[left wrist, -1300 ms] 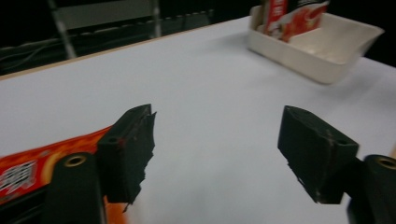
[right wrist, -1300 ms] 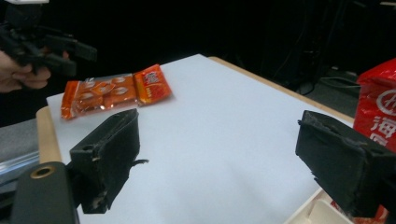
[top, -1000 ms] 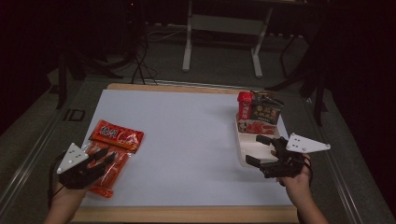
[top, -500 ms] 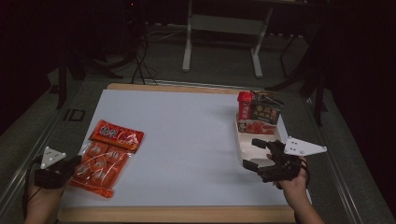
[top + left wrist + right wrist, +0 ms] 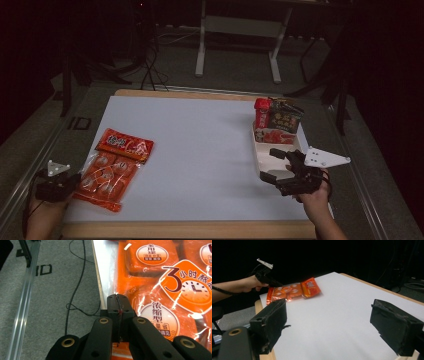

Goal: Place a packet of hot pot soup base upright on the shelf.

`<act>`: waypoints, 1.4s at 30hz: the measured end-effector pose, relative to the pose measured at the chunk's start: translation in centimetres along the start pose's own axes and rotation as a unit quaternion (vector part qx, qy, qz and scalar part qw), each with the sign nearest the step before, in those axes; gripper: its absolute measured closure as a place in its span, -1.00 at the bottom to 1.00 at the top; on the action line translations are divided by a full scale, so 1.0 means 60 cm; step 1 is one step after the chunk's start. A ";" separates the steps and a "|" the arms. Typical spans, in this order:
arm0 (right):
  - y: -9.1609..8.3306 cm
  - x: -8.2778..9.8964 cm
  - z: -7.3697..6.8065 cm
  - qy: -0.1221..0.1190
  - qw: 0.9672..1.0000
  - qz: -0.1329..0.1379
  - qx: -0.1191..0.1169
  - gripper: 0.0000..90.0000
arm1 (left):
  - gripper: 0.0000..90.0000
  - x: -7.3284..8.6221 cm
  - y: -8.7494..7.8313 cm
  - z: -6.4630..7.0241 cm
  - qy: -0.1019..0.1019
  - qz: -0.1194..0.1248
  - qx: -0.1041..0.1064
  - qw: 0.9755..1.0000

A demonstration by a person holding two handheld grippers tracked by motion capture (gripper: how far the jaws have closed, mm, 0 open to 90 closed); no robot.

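A large orange packet of several sealed blocks (image 5: pixel 105 175) lies flat at the table's left, with a smaller red-orange packet (image 5: pixel 125 145) overlapping its far end. My left gripper (image 5: pixel 72 182) sits at the table's left edge, its tip against the large packet's (image 5: pixel 162 290) near corner. In the left gripper view its jaws (image 5: pixel 117 300) are pressed together with nothing seen between them. My right gripper (image 5: pixel 275 166) stands open over the near end of a white tray (image 5: pixel 260 155). Between its jaws (image 5: pixel 334 325) is only bare white table.
The tray's far end holds a red pack (image 5: pixel 262 112), a dark pack (image 5: pixel 285 119) and a red-and-white packet (image 5: pixel 274 136). Grey carpet, a metal rail (image 5: pixel 22 305) and a thin black cable (image 5: pixel 75 290) lie left of the table. A metal stand's legs (image 5: pixel 200 55) rise behind it.
My left gripper has drawn back from on top of the large orange packet to the table's left edge and lower down. The packet lies uncovered. The right gripper has stayed put.
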State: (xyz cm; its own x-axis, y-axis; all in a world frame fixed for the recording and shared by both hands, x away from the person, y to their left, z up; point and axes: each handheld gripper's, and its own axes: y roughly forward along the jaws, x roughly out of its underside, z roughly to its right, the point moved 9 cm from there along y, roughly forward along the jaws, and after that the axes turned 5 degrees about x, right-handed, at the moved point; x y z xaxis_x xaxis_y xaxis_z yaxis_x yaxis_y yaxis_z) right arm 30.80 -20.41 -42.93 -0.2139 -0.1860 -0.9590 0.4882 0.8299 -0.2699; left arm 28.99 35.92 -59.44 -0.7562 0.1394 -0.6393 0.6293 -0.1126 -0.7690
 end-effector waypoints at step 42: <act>-0.001 0.002 -0.003 0.002 1.000 -0.004 -0.007 -0.69 | 1.00 -0.068 0.008 0.131 -0.016 0.027 0.078 0.996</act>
State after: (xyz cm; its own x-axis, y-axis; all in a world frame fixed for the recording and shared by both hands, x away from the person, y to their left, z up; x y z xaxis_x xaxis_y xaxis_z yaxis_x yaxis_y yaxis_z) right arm 30.57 -20.37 -43.02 -0.2214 -0.1896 -0.9566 0.4746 0.8360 -0.2756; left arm 30.96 27.56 -57.20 -0.7292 0.0973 -0.6773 0.6357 -0.2700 -0.7232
